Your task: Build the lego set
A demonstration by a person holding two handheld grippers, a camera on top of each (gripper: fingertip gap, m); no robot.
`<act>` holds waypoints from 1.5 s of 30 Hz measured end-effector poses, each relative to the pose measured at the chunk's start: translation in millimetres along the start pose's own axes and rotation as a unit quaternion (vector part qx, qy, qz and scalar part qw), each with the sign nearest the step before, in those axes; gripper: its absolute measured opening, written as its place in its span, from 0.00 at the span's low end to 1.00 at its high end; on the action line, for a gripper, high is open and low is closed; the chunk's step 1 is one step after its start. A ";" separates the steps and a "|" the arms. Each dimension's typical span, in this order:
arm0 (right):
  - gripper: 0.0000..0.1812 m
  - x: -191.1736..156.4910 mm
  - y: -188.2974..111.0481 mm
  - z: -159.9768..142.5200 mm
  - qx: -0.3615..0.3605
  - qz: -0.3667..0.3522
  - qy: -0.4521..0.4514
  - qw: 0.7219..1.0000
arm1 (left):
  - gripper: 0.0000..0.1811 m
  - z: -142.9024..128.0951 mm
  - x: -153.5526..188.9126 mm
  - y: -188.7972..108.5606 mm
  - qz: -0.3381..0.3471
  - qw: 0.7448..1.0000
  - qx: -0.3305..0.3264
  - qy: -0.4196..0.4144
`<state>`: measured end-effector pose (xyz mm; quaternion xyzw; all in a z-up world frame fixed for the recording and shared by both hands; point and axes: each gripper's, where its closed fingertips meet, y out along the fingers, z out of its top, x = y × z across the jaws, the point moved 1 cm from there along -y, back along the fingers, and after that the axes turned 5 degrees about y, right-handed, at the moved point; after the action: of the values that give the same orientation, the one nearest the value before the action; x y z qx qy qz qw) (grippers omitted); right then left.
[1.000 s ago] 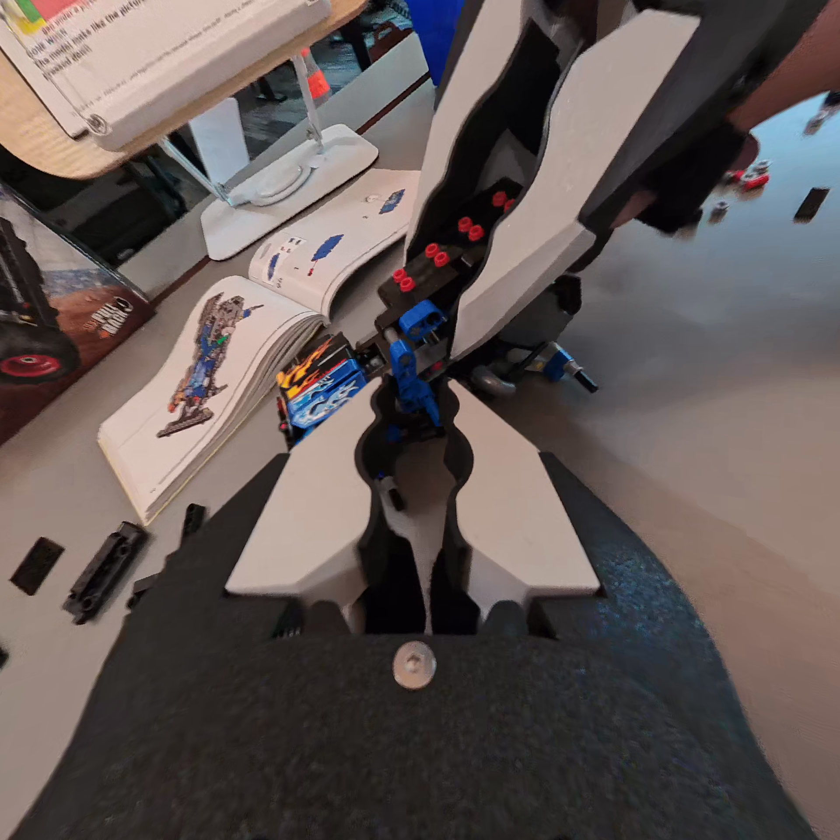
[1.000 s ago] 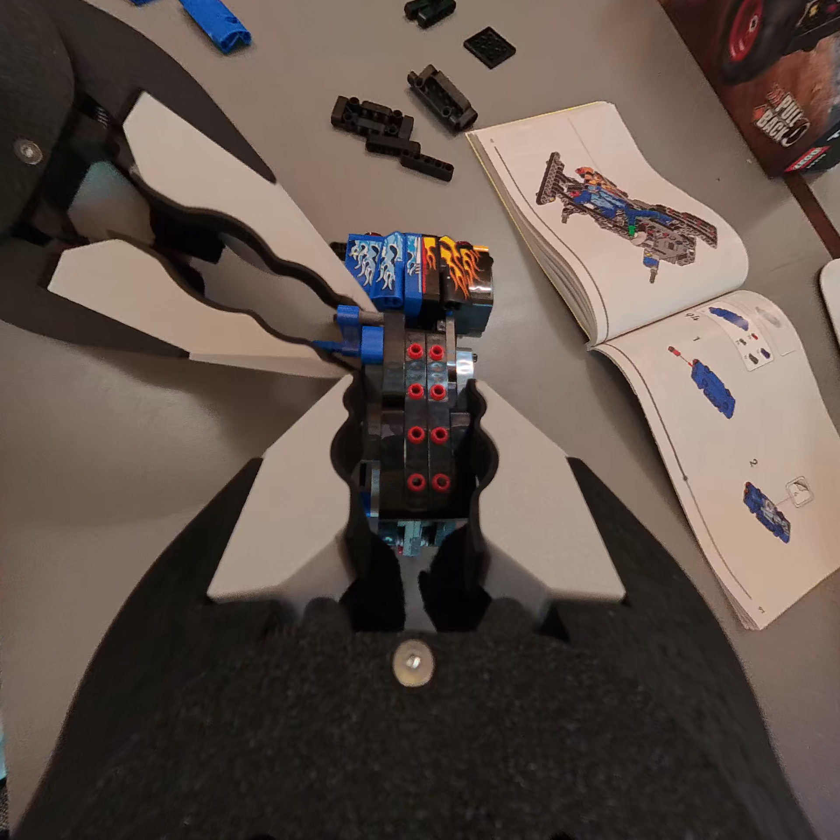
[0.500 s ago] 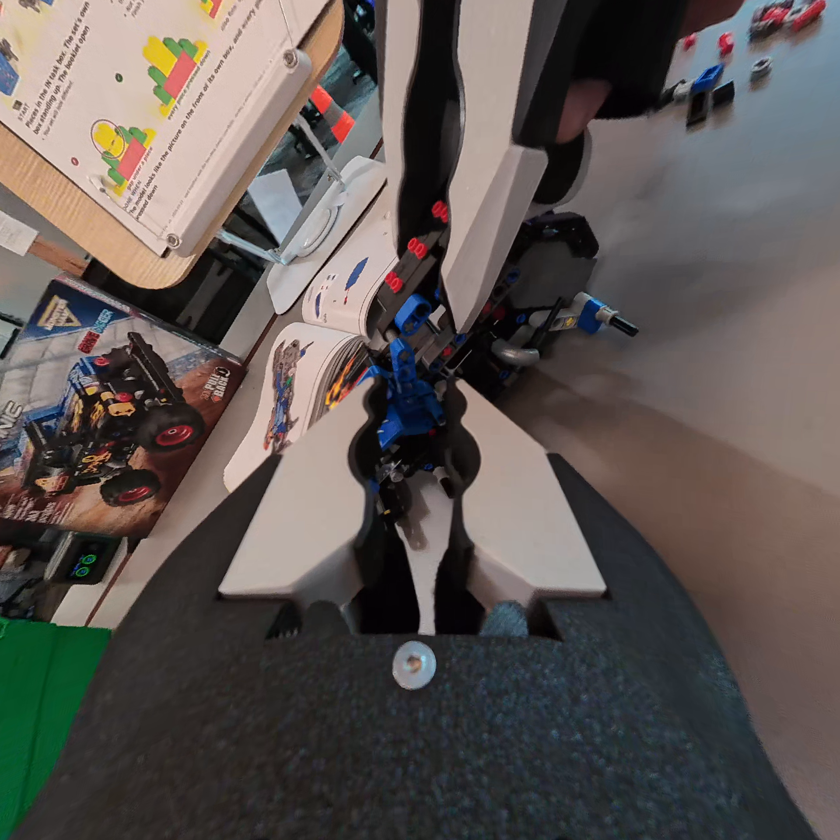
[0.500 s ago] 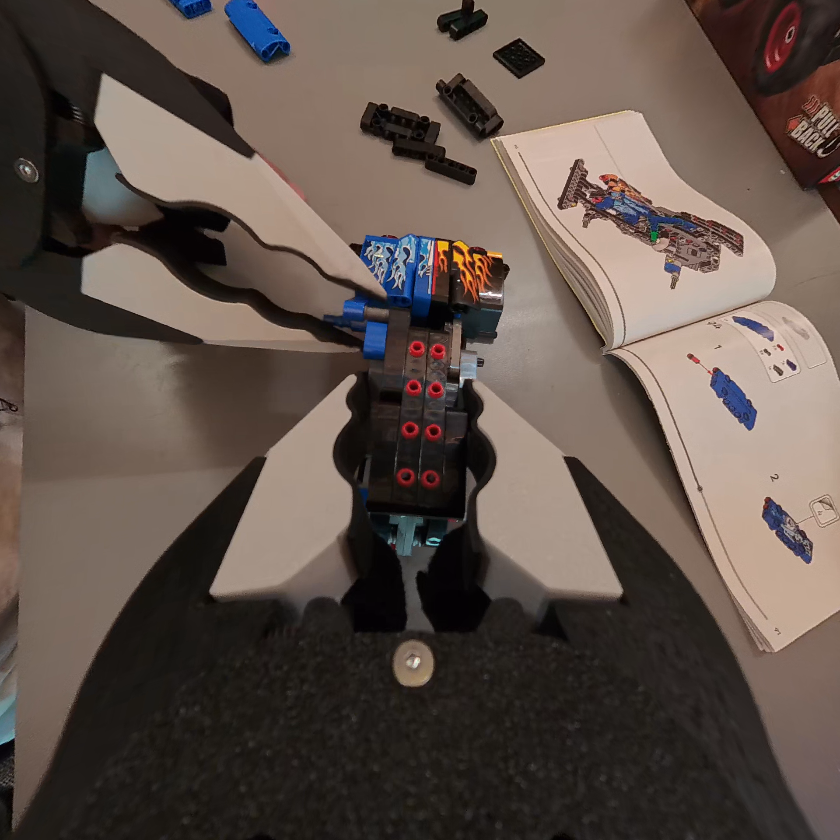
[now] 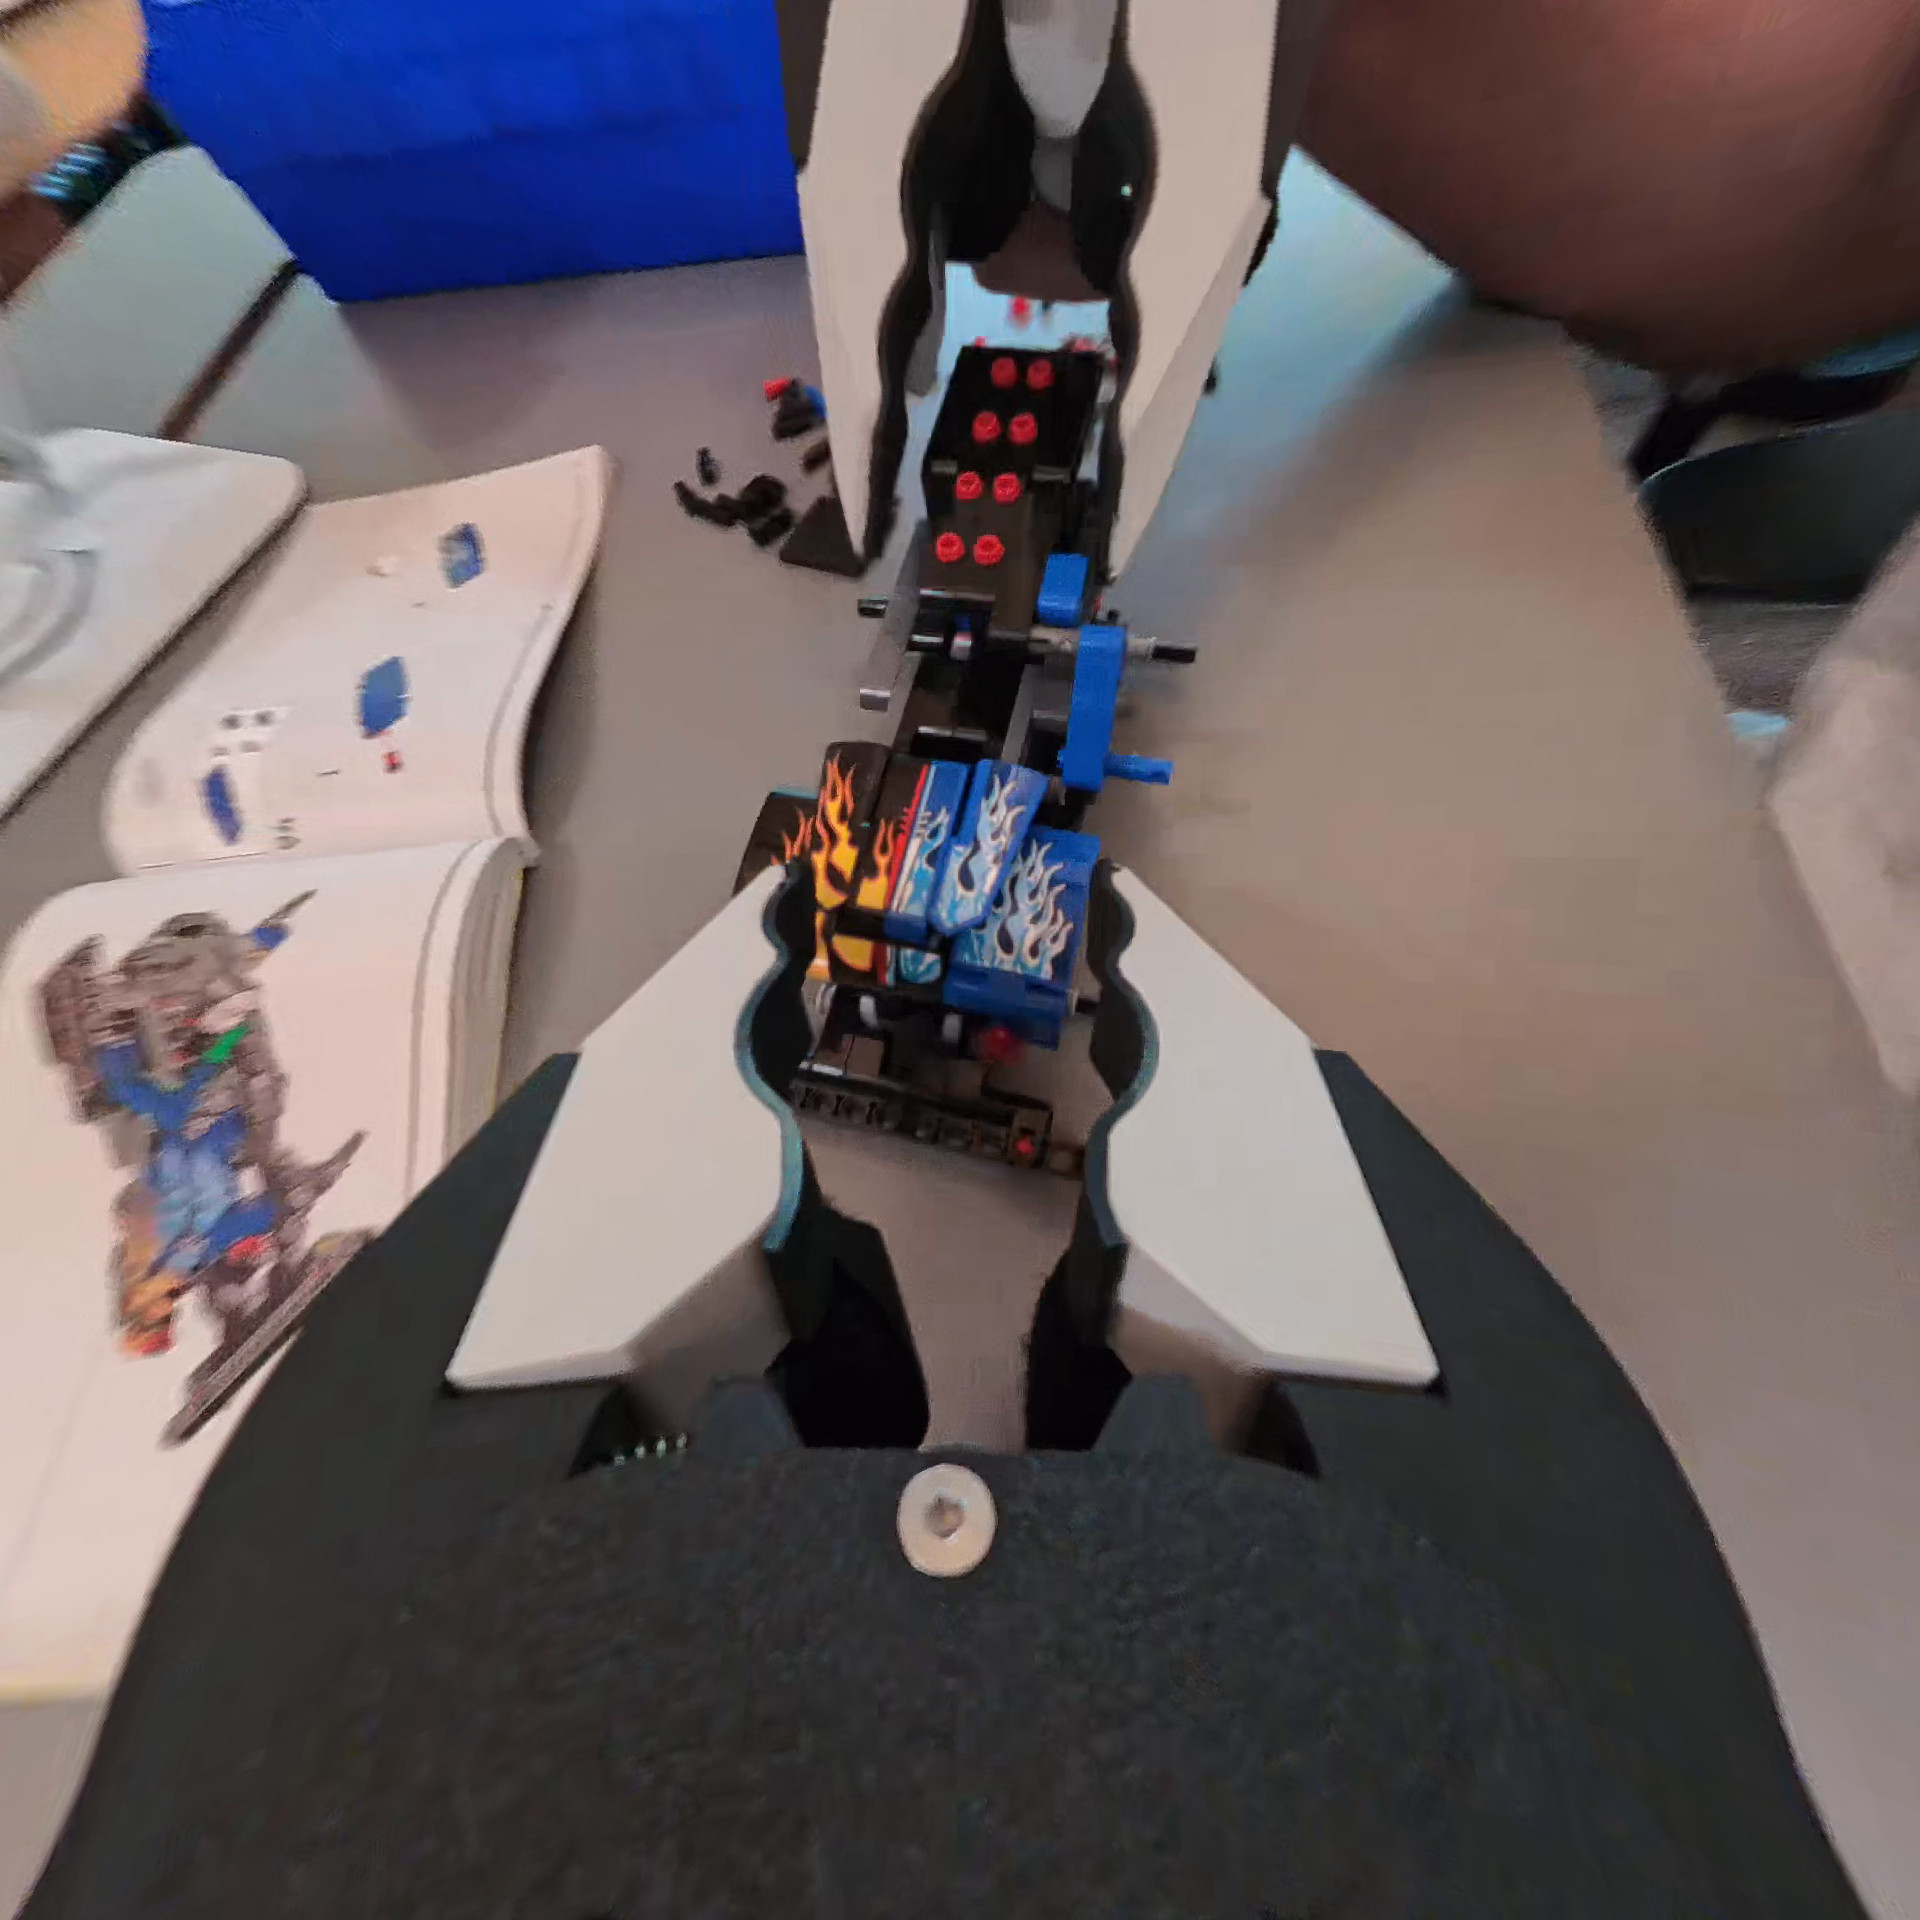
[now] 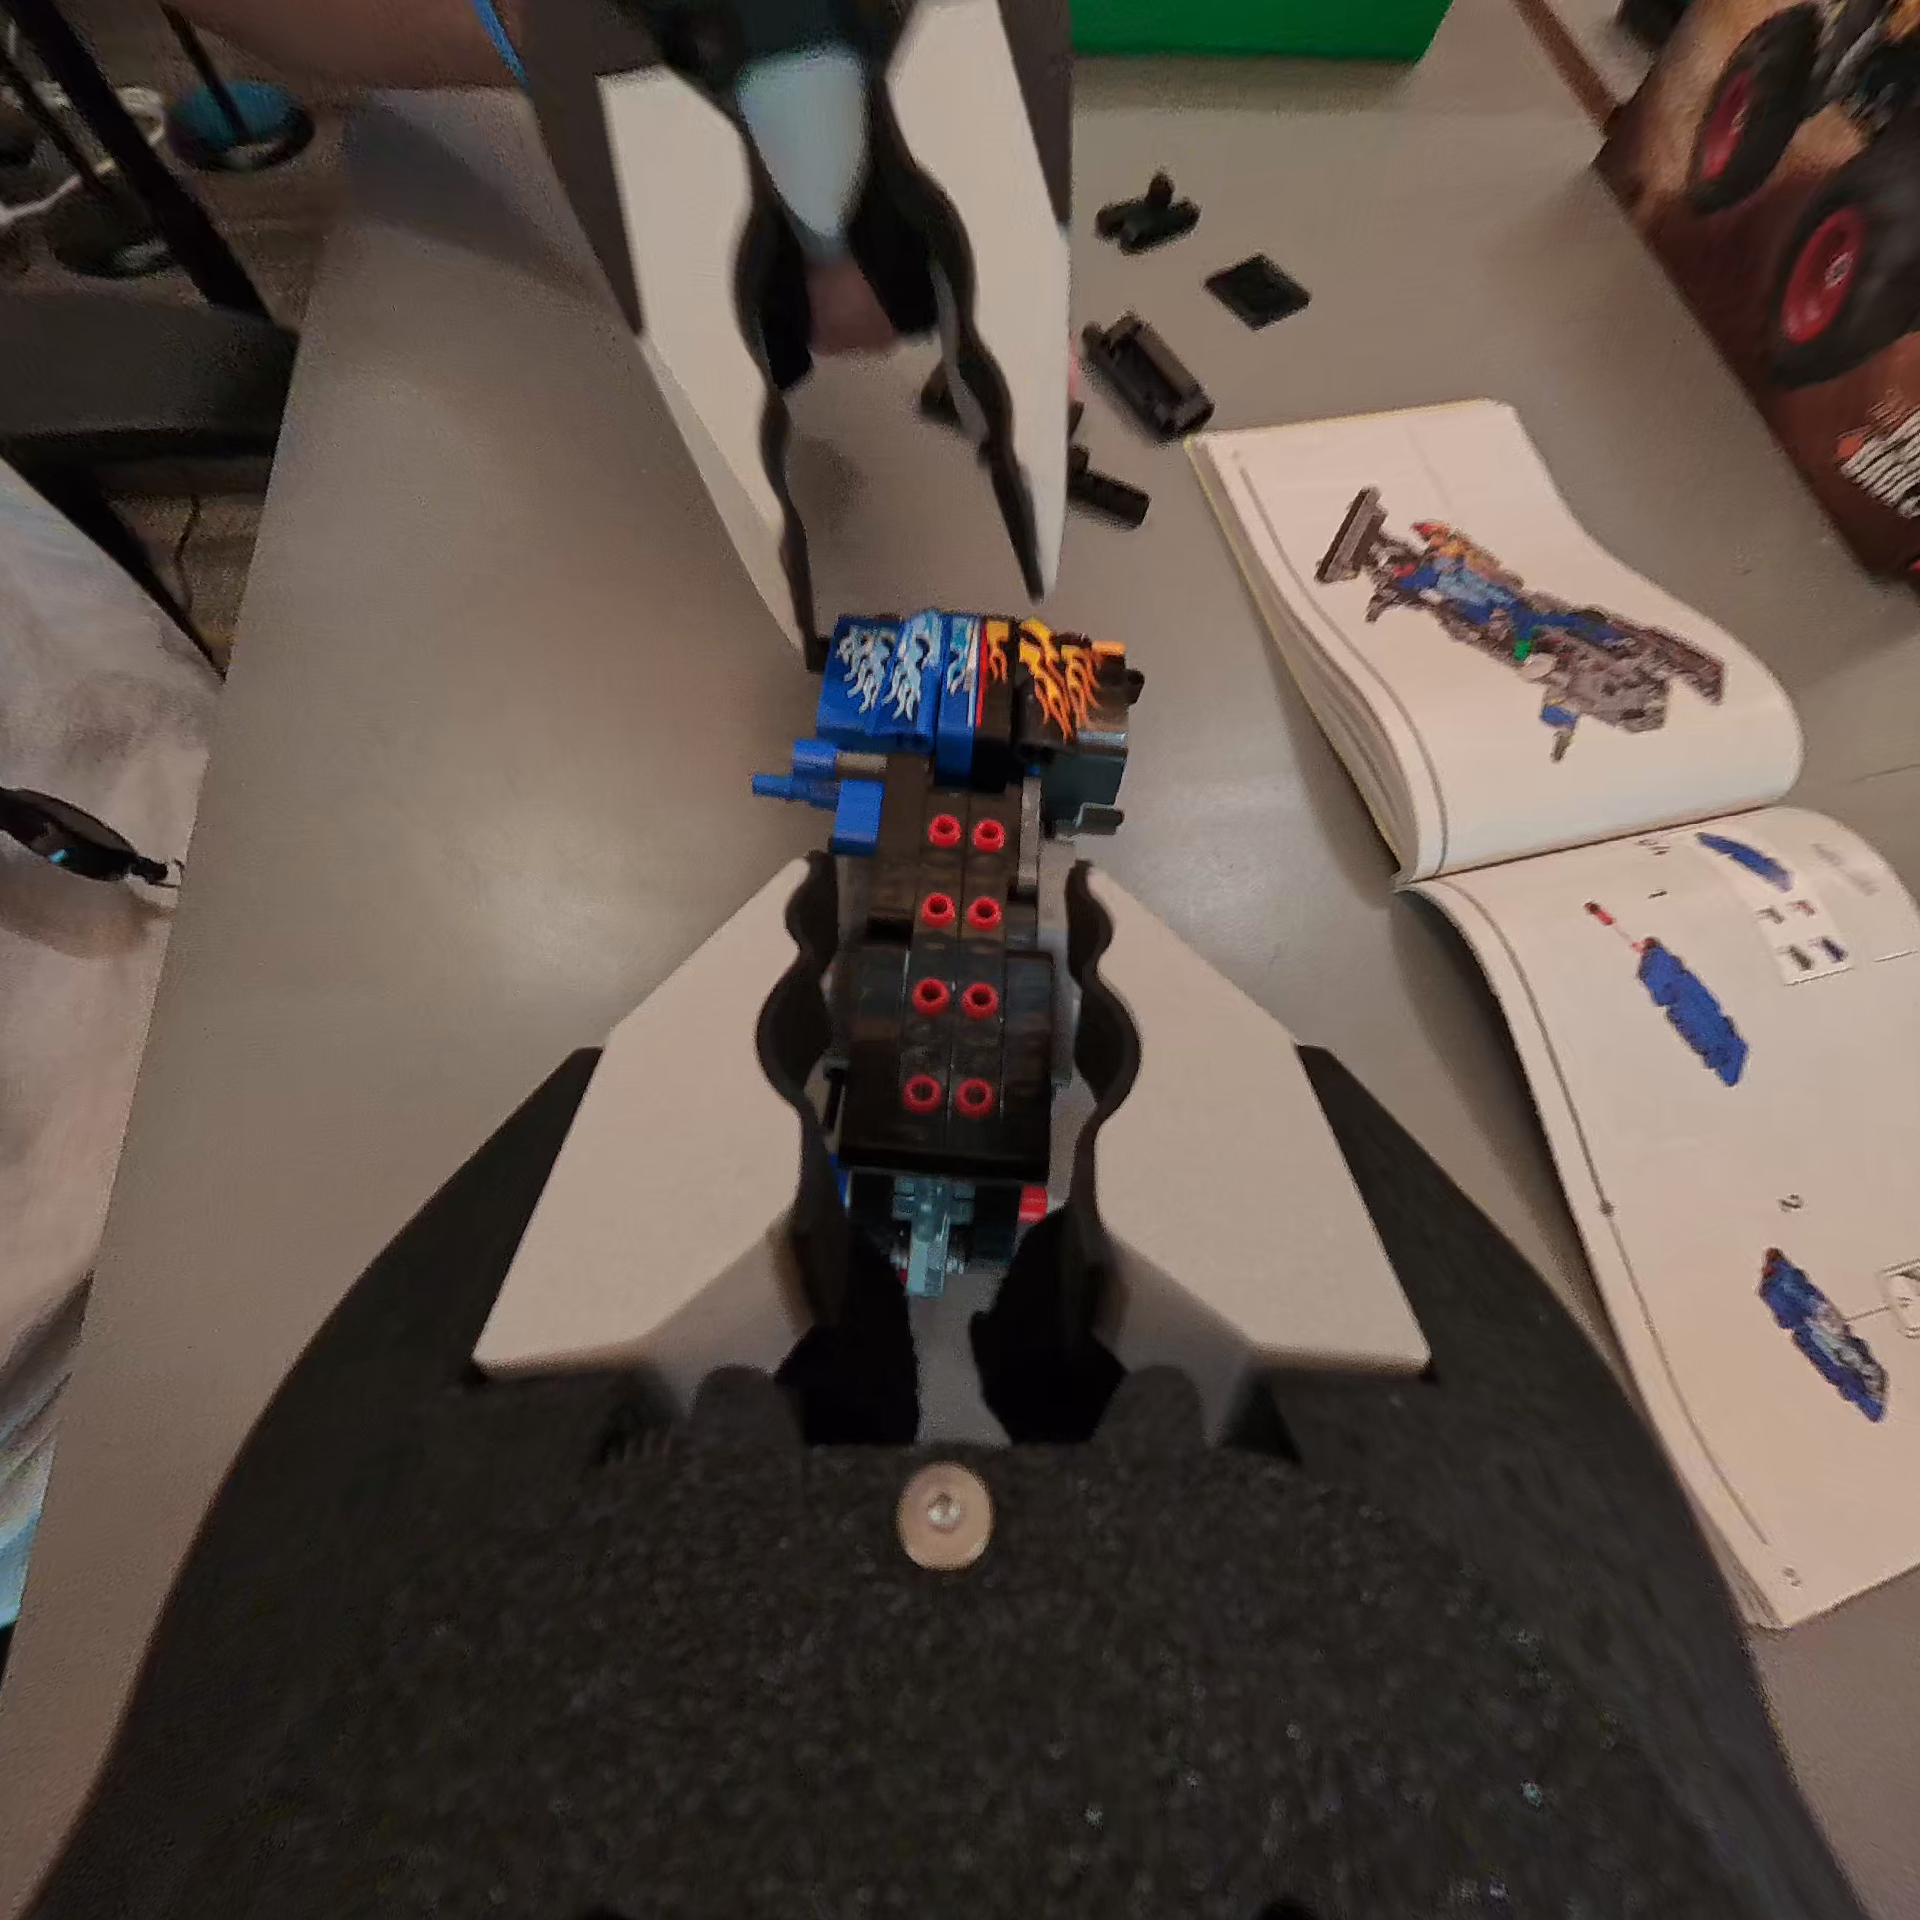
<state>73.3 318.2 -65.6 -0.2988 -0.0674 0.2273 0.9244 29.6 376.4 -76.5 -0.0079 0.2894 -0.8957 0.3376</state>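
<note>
The lego model (image 6: 956,956) is a long black body with red studs, a blue lever (image 5: 1096,696) on its side and a flame-printed blue and black end (image 5: 935,883). My right gripper (image 6: 951,883) is shut on the black body and holds it over the grey table; it shows at the top of the left wrist view (image 5: 997,551). My left gripper (image 5: 945,894) is open and faces the right one. Its fingertips sit on either side of the flame end, and I cannot tell if they touch it. It shows in the right wrist view (image 6: 925,613).
An open instruction booklet (image 6: 1507,675) lies beside the model, also seen in the left wrist view (image 5: 312,779). The set's box (image 6: 1818,208) stands beyond it. Loose black pieces (image 6: 1143,374) lie behind my left gripper, and small pieces (image 5: 748,499) lie beyond the right one. A person's arm (image 5: 1610,156) is at the top right.
My left gripper let go of the blue lever part, opened wider and swung round to the model's flame end. My right gripper kept its hold on the black body.
</note>
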 end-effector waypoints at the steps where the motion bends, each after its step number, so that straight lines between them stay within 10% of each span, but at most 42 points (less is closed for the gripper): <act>1: 0.25 -0.2 -3.2 4.9 0.014 -0.010 -0.001 1.000 | 0.31 2.1 1.3 4.0 -0.033 0.999 0.016 -0.016; 16: 0.27 -29.7 -23.6 6.6 0.017 -0.203 0.022 0.979 | 0.39 1.4 -12.5 15.8 -0.053 0.992 0.087 -0.068; 31: 0.27 -30.0 -16.1 7.1 0.027 -0.153 0.049 0.987 | 0.25 7.2 11.9 16.2 -0.027 0.997 0.055 -0.043; 45: 0.25 -44.2 -20.0 8.7 0.042 -0.160 0.064 0.984 | 0.37 3.0 9.3 19.6 -0.042 0.993 0.076 -0.078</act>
<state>39.4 288.0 -46.4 -0.2585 -0.0455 0.0592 0.9631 34.8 357.3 -85.9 -0.0644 0.1926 -0.9250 0.3212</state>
